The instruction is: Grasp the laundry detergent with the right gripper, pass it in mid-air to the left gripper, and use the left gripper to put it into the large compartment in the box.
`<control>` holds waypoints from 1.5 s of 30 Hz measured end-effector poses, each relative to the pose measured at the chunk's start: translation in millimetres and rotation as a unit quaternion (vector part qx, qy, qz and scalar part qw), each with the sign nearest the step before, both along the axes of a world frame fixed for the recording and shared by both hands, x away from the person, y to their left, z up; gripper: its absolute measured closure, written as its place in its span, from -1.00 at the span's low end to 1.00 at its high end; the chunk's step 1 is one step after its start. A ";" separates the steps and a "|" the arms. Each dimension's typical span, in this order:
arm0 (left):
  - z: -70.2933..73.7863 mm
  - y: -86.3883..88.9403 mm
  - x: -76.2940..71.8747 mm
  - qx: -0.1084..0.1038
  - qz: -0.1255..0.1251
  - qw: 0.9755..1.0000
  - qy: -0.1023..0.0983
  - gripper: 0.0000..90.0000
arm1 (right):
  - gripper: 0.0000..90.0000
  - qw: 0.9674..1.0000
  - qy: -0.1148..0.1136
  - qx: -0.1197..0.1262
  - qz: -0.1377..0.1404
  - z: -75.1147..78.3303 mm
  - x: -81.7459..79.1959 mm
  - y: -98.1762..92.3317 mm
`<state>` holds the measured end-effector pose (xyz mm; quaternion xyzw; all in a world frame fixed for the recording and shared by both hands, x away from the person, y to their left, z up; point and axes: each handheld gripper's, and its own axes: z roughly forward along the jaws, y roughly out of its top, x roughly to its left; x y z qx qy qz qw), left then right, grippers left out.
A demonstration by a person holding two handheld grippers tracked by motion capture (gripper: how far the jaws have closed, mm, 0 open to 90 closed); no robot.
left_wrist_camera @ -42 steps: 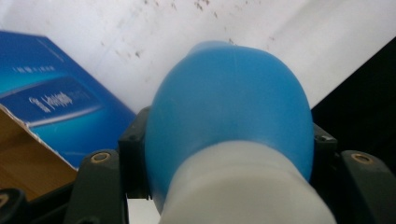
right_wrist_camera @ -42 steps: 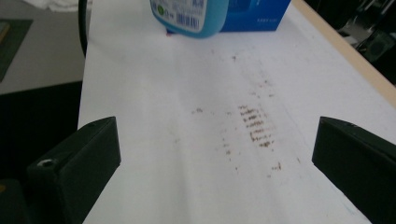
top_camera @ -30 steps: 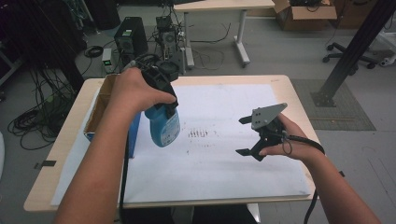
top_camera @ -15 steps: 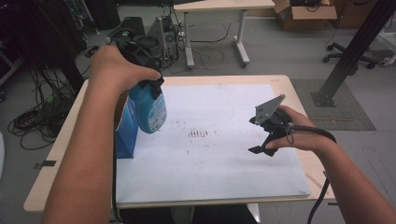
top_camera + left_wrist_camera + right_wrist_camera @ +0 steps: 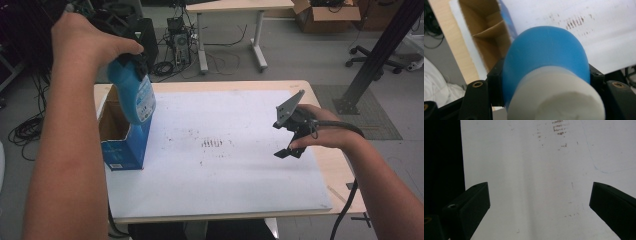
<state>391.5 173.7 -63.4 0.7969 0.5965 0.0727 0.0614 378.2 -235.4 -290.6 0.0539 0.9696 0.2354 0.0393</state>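
the step in hand looks like packing: the left gripper point(image 5: 131, 64) is clamped on a rounded blue plastic bottle with a white cap point(image 5: 134, 95), held in the air above the open blue cardboard box point(image 5: 121, 150) that stands at the left edge of the desk point(image 5: 320, 165). in the left gripper view the two black jaws press on either side of the bottle's neck just below the cap, and the box's brown interior with its cardboard divider lies past and to one side of the bottle's body. the bottle hangs bottom-down, tilted a little, its base near the box's rim but not inside — so the next move likely calls for centring it over a free compartment, straightening it, then lowering before letting go.

the left forearm reaches high and forward, hand wrapped over the gripper's top. the right gripper point(image 5: 289, 141) hovers low over the white sheet point(image 5: 225, 190) at the desk's right side, jaws wide apart and holding nothing, pointing down at the sheet.
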 end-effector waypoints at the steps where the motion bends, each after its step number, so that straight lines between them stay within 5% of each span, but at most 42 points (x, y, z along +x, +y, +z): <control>1: 1.5 4.3 0.9 -0.002 0.010 1.000 -0.001 -0.16 | -0.94 1.000 0.000 -0.003 0.002 0.4 0.5 0.2; 8: 2.6 26.4 5.5 -0.005 0.053 0.999 -0.002 -0.16 | -0.93 1.000 -0.003 -0.013 0.003 1.0 5.3 3.6; 23: -4.1 63.9 9.2 0.000 0.095 0.995 -0.007 -0.16 | -0.93 1.000 -0.001 -0.013 -0.003 -6.7 11.7 8.5; 33: -32.3 76.7 18.6 -0.006 0.107 0.994 0.002 -0.16 | -0.93 1.000 -0.001 -0.018 -0.002 -5.8 11.6 12.3; 45: -88.2 88.1 30.6 -0.013 0.112 0.993 0.035 -0.16 | -0.93 1.000 -0.004 -0.018 -0.008 -4.1 10.0 7.0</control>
